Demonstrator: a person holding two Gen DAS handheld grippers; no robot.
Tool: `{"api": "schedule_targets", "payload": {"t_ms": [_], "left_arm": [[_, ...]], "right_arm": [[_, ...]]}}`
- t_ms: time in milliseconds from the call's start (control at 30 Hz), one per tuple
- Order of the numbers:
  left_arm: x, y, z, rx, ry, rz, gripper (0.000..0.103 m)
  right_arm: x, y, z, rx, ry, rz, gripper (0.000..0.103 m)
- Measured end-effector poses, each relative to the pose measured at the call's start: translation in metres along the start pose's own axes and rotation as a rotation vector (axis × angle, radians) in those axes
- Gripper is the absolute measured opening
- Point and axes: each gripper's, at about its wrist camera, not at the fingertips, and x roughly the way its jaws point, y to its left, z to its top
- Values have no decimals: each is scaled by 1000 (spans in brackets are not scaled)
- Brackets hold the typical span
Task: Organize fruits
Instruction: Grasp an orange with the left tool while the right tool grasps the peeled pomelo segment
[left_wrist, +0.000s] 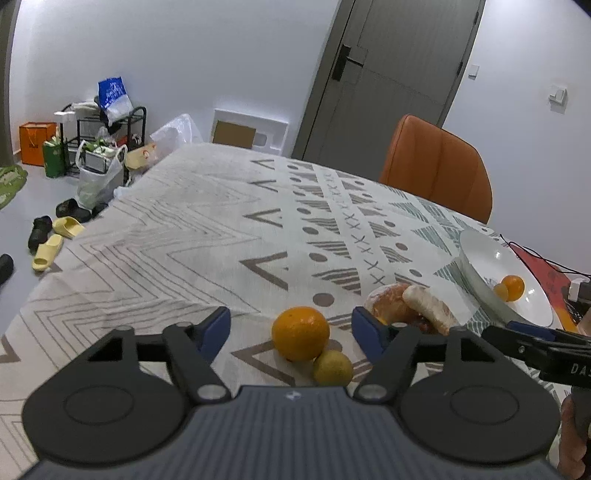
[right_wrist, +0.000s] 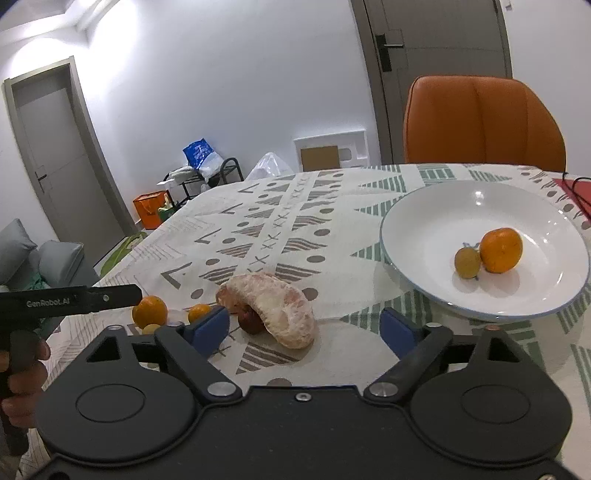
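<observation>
Nearest in the left wrist view, the left gripper (left_wrist: 290, 334) stands with its blue-padded jaws apart around an orange (left_wrist: 300, 333) on the tablecloth (left_wrist: 177, 236); neither pad touches the fruit. A small yellow-green fruit (left_wrist: 333, 368), round and dull-skinned, rests against the orange's near side. The orange is smooth, glossy and nearly spherical, so I judge it would roll if nudged off centre.

In the right wrist view, the right gripper (right_wrist: 303, 328) is likewise open, its pads wide on either side of a peeled pomelo segment (right_wrist: 279, 314) and clear of it. The segment is a curved crescent, pale pink and covered in dry whitish membrane, and it leans over a dark reddish fruit (right_wrist: 249, 323) that is mostly hidden. From this side a further small orange (right_wrist: 198, 312) shows just beyond the left pad.

Farther off sits the white plate (right_wrist: 436, 210), a shallow glazed ceramic dish with a thin blue rim. It already holds a small mandarin (right_wrist: 501, 250) touching a little yellow-green fruit (right_wrist: 467, 262), stem attached.

So the sorting looks partly done: two pieces are in the plate, and at least five are left on the woven, geometric-printed cloth. Beyond the table stands an orange upholstered chair (right_wrist: 484, 118).
</observation>
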Motion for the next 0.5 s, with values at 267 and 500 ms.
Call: {"api": "schedule_targets", "payload": {"t_ms": [267, 500], "left_arm": [[17, 3, -5, -22, 38, -9, 52], [20, 4, -3, -12, 29, -13, 36]], "right_arm": [[14, 1, 0, -11, 41, 10, 73], [30, 4, 2, -17, 72, 25, 63]]}}
